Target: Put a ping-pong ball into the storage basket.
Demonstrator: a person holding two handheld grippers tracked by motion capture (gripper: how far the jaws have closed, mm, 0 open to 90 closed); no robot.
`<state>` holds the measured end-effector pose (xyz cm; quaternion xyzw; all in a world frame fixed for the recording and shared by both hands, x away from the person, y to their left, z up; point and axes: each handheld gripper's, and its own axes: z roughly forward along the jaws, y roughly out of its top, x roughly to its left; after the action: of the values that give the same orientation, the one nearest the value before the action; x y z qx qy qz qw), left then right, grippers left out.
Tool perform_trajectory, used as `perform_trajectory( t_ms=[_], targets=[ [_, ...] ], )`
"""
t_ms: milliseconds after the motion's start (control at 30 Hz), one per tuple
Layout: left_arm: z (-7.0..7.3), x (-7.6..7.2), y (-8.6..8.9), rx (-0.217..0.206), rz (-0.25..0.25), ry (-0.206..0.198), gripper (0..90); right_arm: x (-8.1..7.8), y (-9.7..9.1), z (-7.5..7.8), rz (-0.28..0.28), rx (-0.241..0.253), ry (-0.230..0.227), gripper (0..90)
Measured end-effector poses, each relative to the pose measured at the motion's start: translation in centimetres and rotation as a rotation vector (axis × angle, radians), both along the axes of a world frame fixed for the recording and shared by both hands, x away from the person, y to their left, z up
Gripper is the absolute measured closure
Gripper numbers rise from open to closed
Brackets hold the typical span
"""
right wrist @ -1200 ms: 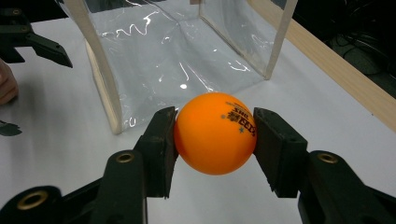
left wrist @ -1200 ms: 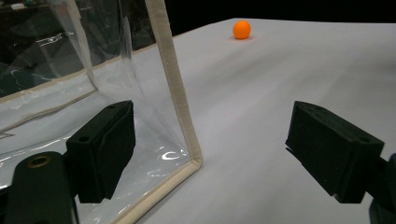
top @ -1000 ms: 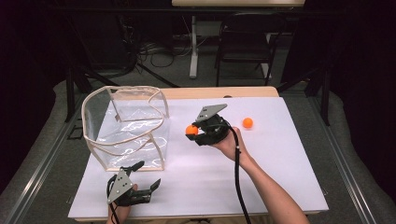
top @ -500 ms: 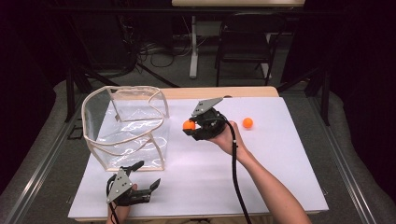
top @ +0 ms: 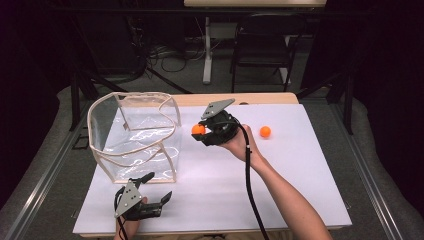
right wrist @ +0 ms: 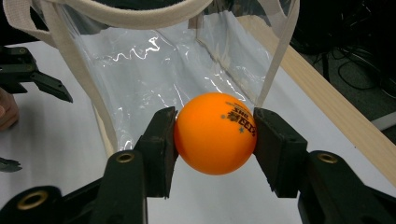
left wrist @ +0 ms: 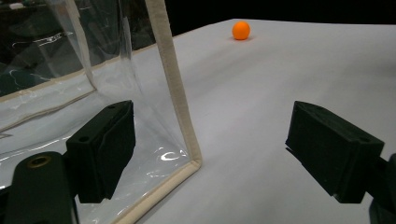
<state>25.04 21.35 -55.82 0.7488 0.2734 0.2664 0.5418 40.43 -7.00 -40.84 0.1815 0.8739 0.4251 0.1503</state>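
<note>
Dark room behind, chairs and cables on the floor; up front we have a white table (top: 300,165) with a wooden far edge. On its left part stands a clear plastic bag (top: 132,132) with beige trim, upright and open at the top.

Our right gripper (top: 201,131) is raised above the table just right of the bag, jaws pointing toward it. It is clamped on an orange ball (right wrist: 215,133): in the right gripper view both black pads press the ball's sides, printed lettering facing up, the bag's open mouth directly beyond. The ball is off the table, near the bag's right wall and outside it.

A second orange ball (top: 265,131) lies on the table to the right, well apart from the bag.

Our left gripper (left wrist: 210,158) rests low at the near edge, just in front of the bag's near corner, jaws wide apart and gripping nothing.
</note>
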Motion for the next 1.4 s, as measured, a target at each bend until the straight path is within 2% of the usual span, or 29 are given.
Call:
perform_trajectory(
  t_ms=[533,1400],
  targets=[
    [0.0,0.0,0.0,0.0,0.0,0.001,15.7,0.8,1.0,1.2,0.004,0.002,-0.009,51.4],
    [0.1,0.0,0.0,0.001,0.001,0.003,15.7,1.1,1.7,2.6,0.01,0.004,-0.021,51.4]
  ],
)
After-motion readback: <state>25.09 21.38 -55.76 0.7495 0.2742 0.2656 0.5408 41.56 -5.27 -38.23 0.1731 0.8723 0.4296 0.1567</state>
